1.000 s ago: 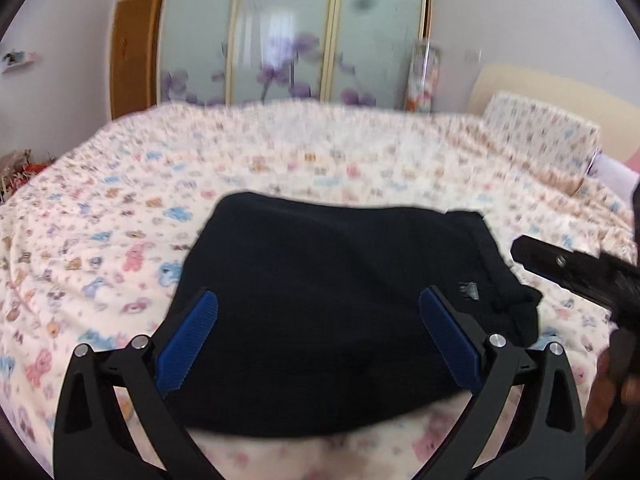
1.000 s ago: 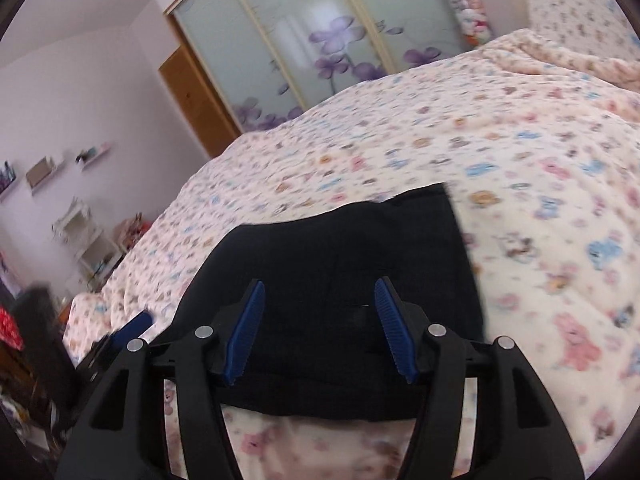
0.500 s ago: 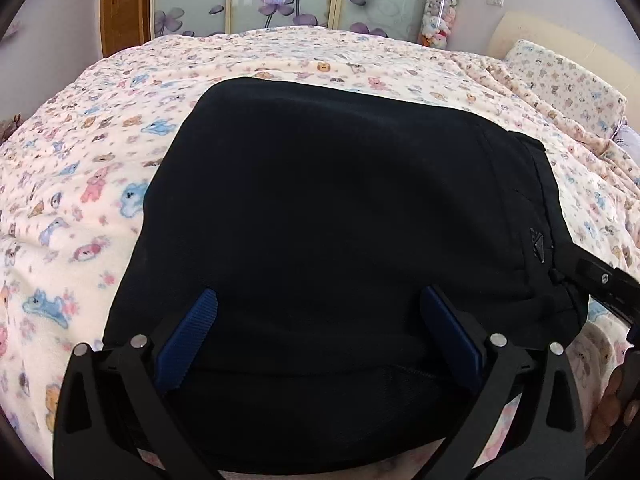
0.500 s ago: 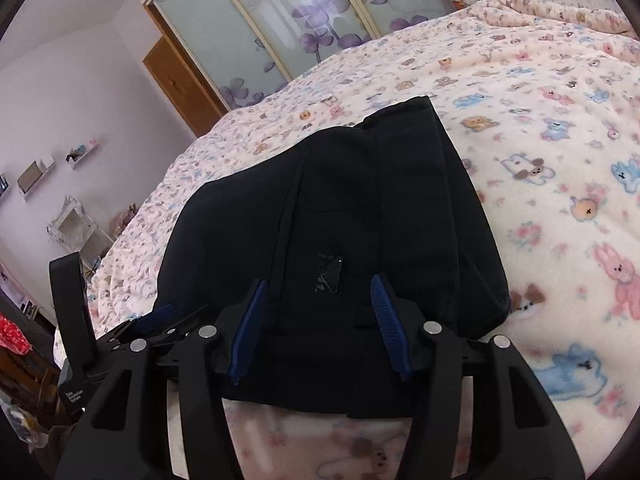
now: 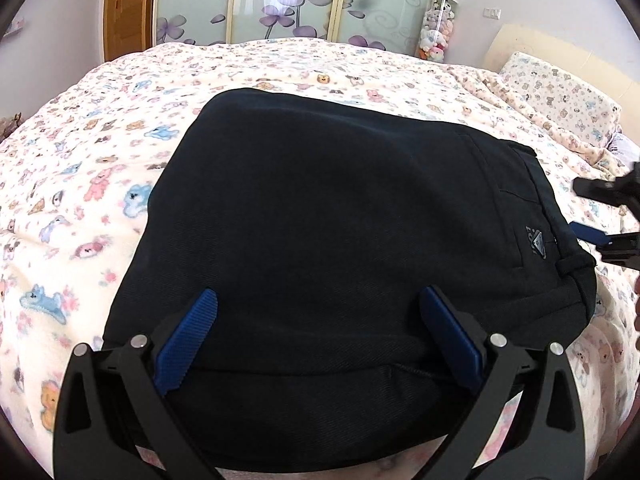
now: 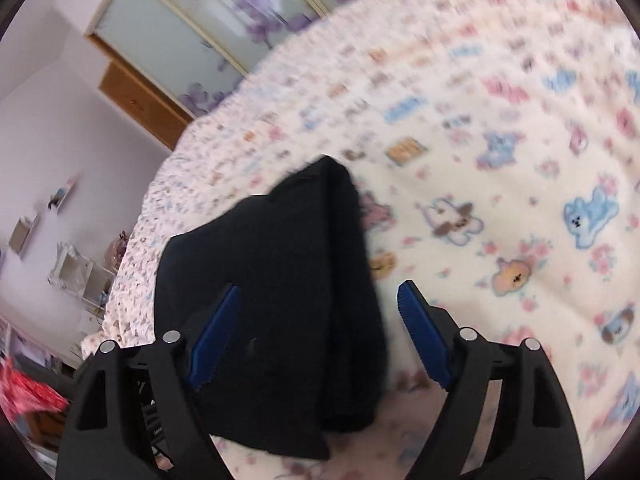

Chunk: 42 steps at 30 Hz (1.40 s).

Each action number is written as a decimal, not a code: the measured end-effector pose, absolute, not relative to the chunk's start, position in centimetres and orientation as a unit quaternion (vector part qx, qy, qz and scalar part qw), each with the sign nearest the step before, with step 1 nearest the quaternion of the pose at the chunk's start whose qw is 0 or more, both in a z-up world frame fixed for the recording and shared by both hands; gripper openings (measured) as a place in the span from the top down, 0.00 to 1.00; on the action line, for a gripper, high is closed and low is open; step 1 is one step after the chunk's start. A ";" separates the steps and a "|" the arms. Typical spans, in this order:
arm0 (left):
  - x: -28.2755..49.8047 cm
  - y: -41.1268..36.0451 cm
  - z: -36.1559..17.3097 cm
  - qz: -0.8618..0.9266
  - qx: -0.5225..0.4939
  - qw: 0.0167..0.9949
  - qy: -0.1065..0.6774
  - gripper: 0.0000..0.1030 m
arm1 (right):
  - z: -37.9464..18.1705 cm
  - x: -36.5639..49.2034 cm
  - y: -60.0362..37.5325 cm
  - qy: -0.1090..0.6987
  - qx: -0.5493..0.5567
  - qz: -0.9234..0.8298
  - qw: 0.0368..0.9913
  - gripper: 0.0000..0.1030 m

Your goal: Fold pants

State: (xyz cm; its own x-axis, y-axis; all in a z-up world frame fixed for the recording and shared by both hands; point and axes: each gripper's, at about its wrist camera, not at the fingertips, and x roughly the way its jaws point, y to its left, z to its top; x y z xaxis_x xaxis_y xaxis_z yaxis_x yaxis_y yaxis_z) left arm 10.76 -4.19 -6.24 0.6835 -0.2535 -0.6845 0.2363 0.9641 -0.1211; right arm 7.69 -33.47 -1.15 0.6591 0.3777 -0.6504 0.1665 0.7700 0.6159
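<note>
The black pants (image 5: 344,240) lie folded in a compact stack on the animal-print bed cover (image 5: 92,168). My left gripper (image 5: 320,320) is open, its blue pads spread wide over the near edge of the stack, holding nothing. In the right wrist view the pants (image 6: 280,288) show as a dark folded pile, blurred by motion. My right gripper (image 6: 320,312) is open over the pile's waistband end. It also shows at the right edge of the left wrist view (image 5: 604,216), beside the waistband with the small logo patch (image 5: 536,242).
The bed cover (image 6: 500,200) spreads all around the pants. A pillow (image 5: 560,96) lies at the far right by the headboard. A wardrobe with flowered glass doors (image 5: 288,0) stands behind the bed. White shelves (image 6: 76,272) stand beside the bed on the left.
My right gripper's jaws have widened and it has swung fast to the right end of the pants. My left gripper has drawn back slightly from the stack, still open.
</note>
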 end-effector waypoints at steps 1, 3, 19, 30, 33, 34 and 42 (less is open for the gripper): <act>10.8 -4.1 -6.2 -0.130 -0.013 0.919 0.372 0.02 | -1.5 8.0 -33.5 0.414 0.335 0.061 0.844 0.21; 10.5 -3.8 -6.1 -0.122 -0.017 0.923 0.365 0.02 | -2.1 8.9 -33.7 0.426 0.338 0.066 0.836 0.21; 10.2 -3.0 -6.0 -0.116 -0.036 0.926 0.357 0.02 | -4.4 10.6 -32.2 0.467 0.332 0.125 0.810 0.28; 10.1 -3.0 -6.1 -0.116 -0.036 0.926 0.358 0.02 | -4.7 11.4 -31.3 0.465 0.335 0.163 0.803 0.27; 10.1 -2.9 -6.0 -0.115 -0.036 0.926 0.358 0.02 | -4.7 11.3 -31.3 0.460 0.337 0.172 0.803 0.29; 10.1 -3.0 -6.0 -0.116 -0.036 0.926 0.358 0.02 | -4.7 11.0 -31.6 0.458 0.337 0.175 0.804 0.35; 10.1 -2.9 -6.1 -0.116 -0.036 0.926 0.357 0.02 | -4.5 10.7 -31.5 0.440 0.336 0.174 0.814 0.51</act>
State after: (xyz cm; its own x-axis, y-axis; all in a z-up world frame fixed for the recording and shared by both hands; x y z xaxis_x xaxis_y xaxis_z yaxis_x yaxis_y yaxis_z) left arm 10.06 -2.90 -6.10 0.7181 -0.2400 -0.6533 0.1879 0.9707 -0.1500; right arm 10.73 -31.48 -4.46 0.5517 0.5785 -0.6008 0.0127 0.7144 0.6996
